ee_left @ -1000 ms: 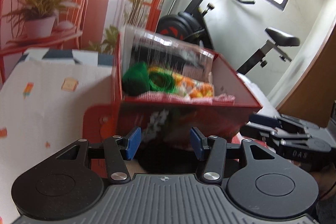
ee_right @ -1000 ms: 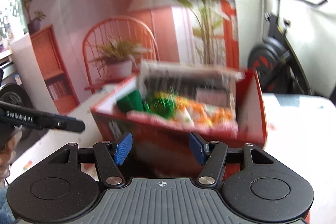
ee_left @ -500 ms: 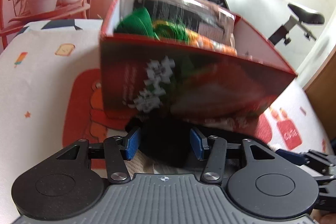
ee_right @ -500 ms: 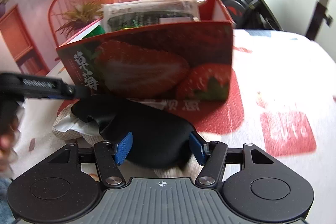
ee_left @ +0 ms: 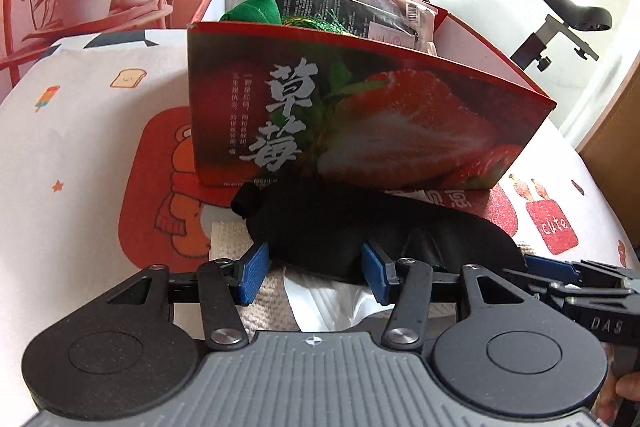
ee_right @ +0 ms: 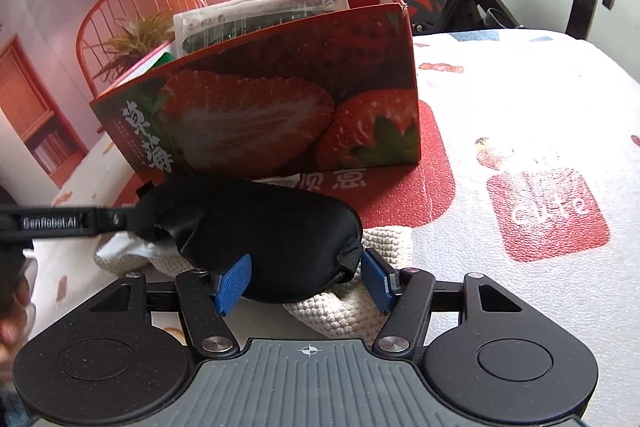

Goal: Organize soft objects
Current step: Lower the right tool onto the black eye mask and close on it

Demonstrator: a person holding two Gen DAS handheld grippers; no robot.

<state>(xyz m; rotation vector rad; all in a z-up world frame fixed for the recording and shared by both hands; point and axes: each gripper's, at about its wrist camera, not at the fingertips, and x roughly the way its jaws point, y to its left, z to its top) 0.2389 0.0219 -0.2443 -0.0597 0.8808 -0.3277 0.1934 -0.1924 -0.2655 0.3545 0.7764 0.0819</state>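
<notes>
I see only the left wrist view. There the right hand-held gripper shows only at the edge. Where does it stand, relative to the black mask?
Observer: The strap end of the mask lies inside the right hand-held gripper, whose jaws stand open on either side of it.
Operator: Is anything under that end?
Observer: Yes. A cream knitted cloth sticks out from under it, on the side away from the left gripper.
</notes>
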